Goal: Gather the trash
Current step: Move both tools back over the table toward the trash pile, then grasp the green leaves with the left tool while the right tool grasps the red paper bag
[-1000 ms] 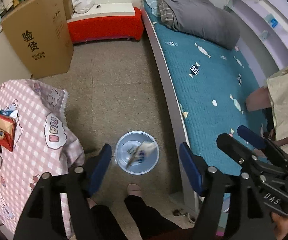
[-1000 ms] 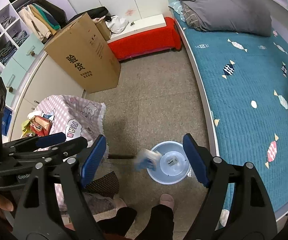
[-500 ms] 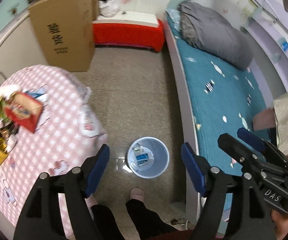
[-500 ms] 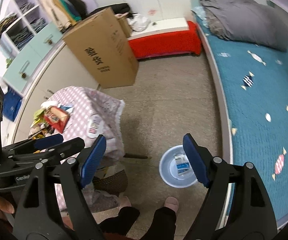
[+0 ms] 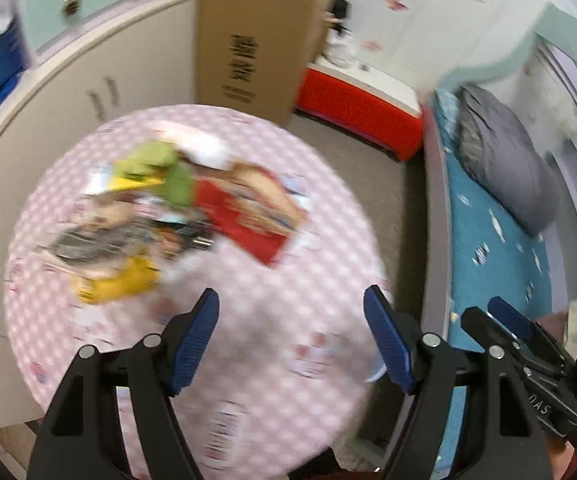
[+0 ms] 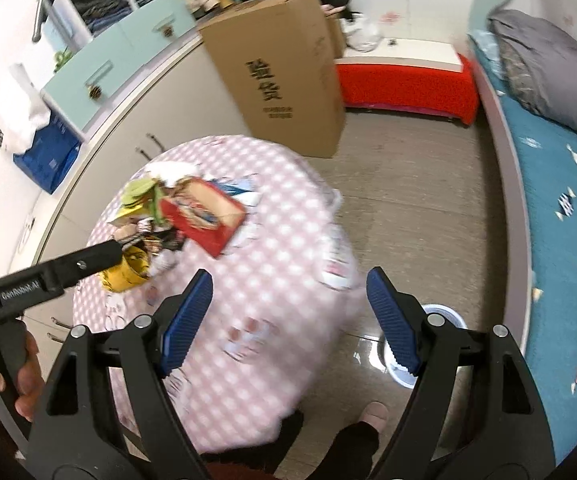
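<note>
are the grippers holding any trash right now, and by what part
Nothing is held. The left gripper and right gripper both stand open with only the pink table showing between their pads; the trash pile lies untouched on it.

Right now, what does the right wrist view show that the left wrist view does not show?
Only the right wrist view shows the trash bin on the floor, the open wardrobe shelves and the person's foot. Only the left wrist view shows the right gripper from the side. Both show the round table, its pile of trash with the red box, the cardboard carton and the bed.
</note>
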Motion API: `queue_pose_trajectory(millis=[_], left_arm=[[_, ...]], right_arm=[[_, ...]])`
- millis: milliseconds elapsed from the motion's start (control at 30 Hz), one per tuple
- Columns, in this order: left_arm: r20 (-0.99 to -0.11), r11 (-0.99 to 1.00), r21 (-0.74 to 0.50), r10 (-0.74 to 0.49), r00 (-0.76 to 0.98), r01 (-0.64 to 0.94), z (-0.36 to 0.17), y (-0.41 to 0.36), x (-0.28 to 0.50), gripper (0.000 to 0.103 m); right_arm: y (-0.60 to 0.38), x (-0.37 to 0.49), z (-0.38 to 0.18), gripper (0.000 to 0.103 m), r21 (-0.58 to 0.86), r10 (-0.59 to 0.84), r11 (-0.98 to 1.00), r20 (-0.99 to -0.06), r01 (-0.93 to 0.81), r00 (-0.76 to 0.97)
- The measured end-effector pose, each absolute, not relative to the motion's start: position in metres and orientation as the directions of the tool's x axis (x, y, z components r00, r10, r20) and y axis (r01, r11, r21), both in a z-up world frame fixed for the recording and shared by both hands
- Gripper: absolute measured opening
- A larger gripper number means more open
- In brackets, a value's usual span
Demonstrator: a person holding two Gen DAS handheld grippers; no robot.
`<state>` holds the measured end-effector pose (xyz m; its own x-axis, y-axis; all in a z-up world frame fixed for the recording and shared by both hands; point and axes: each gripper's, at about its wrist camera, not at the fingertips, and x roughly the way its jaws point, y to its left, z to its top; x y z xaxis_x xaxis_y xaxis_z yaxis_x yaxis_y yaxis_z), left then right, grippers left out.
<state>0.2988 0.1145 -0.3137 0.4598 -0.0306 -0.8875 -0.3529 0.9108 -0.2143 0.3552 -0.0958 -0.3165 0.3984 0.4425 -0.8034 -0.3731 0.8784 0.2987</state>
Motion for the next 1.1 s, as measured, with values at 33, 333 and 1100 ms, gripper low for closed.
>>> queue_pose_trajectory(millis=[33,333,1100], left_arm=[[-0.889,0.908,-0.21,-0.024,0.457,-0.361,-0.315,0.135,0.298,0.073],[-0.906,0.914,-0.202,-0.038,0.421,-0.352,-0.337,0.244,0.341,0.073],[-0.912,0.939,-0.238,-0.128,0.39,-0.248,-0.381,0.284,0.403,0.013]], right_arm=[[-0.08,0.358,-0.318,0.078,0.3,0.444,0.878,-0.803,-0.374,0.397],[0.014,0.386,-0.332,0.078,0.286,0.419,0.894,-0.806,-0.345,0.417],[0.095,0.417,-0.402,0.092,0.228,0.319,0.936,-0.874,-0.269,0.366]])
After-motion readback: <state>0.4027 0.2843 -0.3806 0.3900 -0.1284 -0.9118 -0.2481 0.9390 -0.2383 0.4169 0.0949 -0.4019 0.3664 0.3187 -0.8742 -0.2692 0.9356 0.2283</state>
